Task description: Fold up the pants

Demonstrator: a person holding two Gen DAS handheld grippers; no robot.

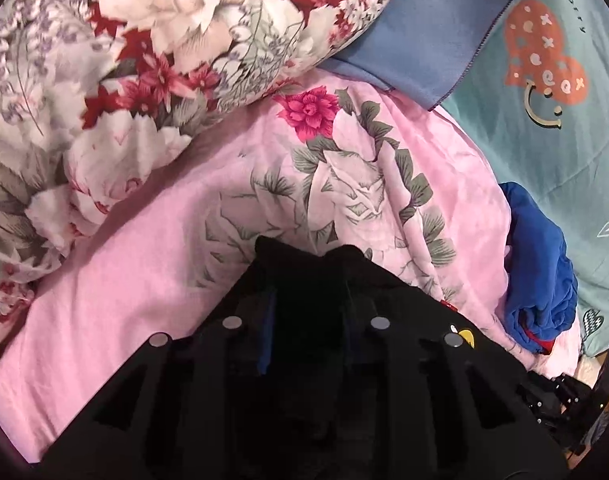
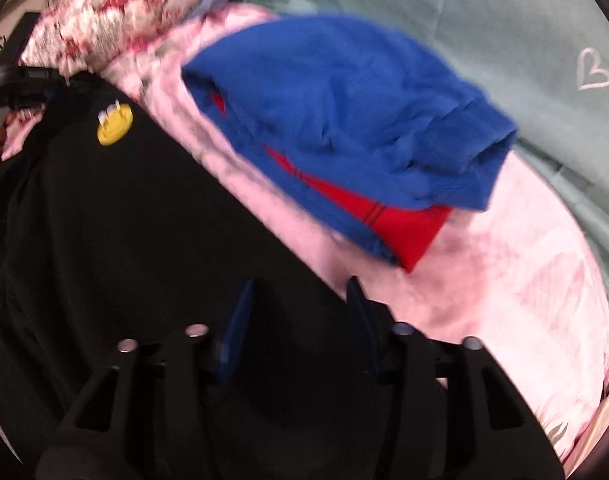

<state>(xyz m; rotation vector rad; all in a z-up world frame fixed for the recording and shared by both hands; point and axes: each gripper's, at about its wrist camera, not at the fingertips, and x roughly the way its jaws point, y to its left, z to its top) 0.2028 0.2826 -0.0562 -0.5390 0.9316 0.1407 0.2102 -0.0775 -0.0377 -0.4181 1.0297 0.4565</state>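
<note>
Black pants (image 2: pixel 104 220) lying spread on pink floral bedsheet (image 1: pixel 124 280), yellow badge (image 2: pixel 114 126) showing near one edge. Fabric looking soft, limp, light; likely sagging and sliding once lifted, so pinching at hem or waistband corners seeming safest. Left gripper (image 1: pixel 310 264) standing with jaws narrow, pinching raised bunch of black cloth. Right gripper (image 2: pixel 300 292) hanging over pants' edge, jaws partway apart; contact not discernible in blur. Crumpled blue-and-red garment (image 2: pixel 344 120) lying just beside.
</note>
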